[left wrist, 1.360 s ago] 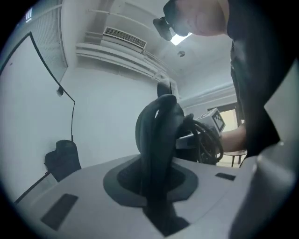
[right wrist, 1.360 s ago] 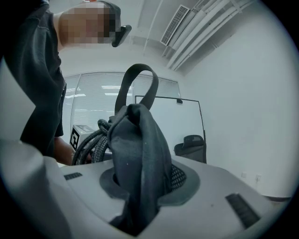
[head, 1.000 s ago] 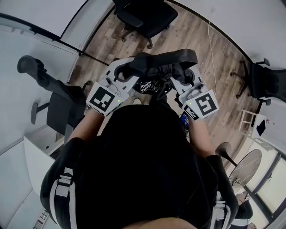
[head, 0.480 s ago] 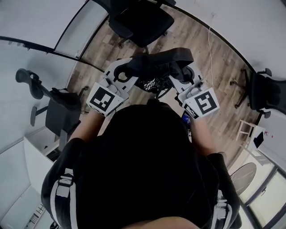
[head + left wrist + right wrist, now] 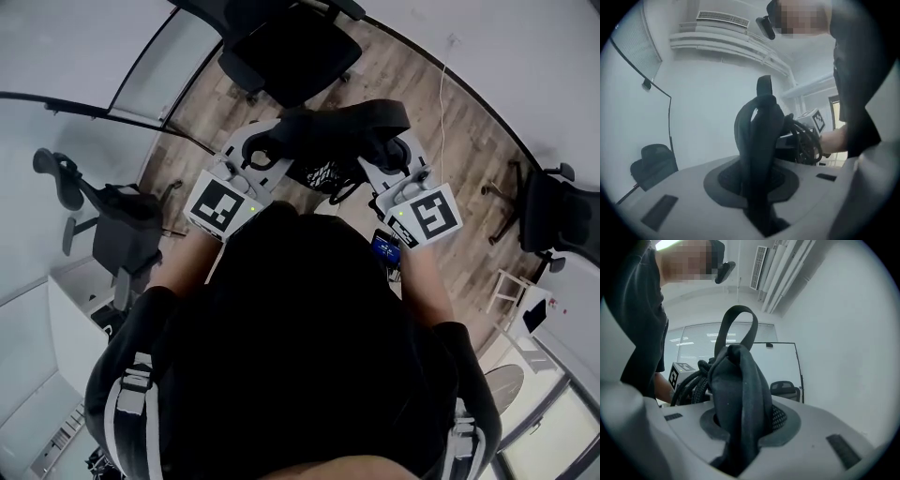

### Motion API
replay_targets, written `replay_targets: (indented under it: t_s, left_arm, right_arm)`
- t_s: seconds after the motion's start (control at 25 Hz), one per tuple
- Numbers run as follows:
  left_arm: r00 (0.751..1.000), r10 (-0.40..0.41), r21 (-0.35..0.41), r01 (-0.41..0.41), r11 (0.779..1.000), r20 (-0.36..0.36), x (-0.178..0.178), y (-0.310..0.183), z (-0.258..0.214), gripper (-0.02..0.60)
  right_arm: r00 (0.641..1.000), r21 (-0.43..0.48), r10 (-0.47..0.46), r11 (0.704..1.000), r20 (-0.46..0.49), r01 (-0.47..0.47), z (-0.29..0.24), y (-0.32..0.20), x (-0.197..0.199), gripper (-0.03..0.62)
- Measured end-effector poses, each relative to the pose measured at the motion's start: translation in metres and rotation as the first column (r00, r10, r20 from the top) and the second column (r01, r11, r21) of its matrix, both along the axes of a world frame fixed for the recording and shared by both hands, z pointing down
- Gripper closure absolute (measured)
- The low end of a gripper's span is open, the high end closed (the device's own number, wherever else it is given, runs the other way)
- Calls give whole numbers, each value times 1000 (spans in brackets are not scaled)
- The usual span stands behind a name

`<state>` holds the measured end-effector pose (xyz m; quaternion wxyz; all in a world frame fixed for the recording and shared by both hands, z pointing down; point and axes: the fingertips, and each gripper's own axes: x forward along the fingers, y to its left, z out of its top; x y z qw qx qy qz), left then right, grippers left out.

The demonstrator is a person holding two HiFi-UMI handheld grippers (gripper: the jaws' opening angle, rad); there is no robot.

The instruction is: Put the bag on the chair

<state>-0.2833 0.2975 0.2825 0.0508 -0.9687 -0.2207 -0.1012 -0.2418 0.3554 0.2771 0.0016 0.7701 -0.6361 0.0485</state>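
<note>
bag clamped in both grippers, chair ahead

the bag (image 5: 342, 127) was black, soft cloth, gathered into thick folds and hanging limp between the two grippers. the left gripper (image 5: 270, 148) was clenched on one bunch of its fabric and the right gripper (image 5: 386, 155) on another. in each gripper view the cloth rose straight out from between the closed jaws (left (image 5: 759, 140), right (image 5: 738, 394)). a loop handle (image 5: 736, 329) stood above the right jaws, and black braided cords (image 5: 691, 380) hung just beside them, toward the other gripper.

it would likely handle as a light to middling load with no stiffness of its own, sagging wherever it was not held. the cloth looked matte, so slipping seemed unlikely, and nothing about it looked fragile. thick folds near the top edge, or the loop handle, seemed the best places to grip; one hold on each side should keep it from swinging.

the chair (image 5: 291, 52), a black office chair, stood on the wood floor (image 5: 450, 159) beyond the jaw tips, well apart from the bag.

no brand, label or readable writing showed on the bag. the only print was the square marker on each gripper's cube (image 5: 223, 206).
</note>
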Motion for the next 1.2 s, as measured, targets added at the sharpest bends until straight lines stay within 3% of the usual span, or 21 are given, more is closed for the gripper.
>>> replay_targets:
  t_s: [0.4, 0.64, 0.76, 1.2]
  left_arm:
    - [1000, -22, -14, 22, 1000, 8, 49, 6, 8, 515]
    - [998, -54, -57, 52, 997, -29, 85, -13, 6, 528]
    - [998, -55, -64, 52, 997, -39, 106, -28, 4, 535]
    - [996, -65, -90, 60, 994, -53, 197, -115, -4, 543]
  right_arm:
    - [1000, -3, -10, 1000, 24, 10, 12, 5, 52, 482]
    - [999, 8, -20, 1000, 31, 20, 14, -12, 86, 485]
    - [999, 29, -19, 999, 40, 18, 7, -29, 106, 491]
    - [1000, -25, -24, 999, 14, 24, 3, -117, 199, 488]
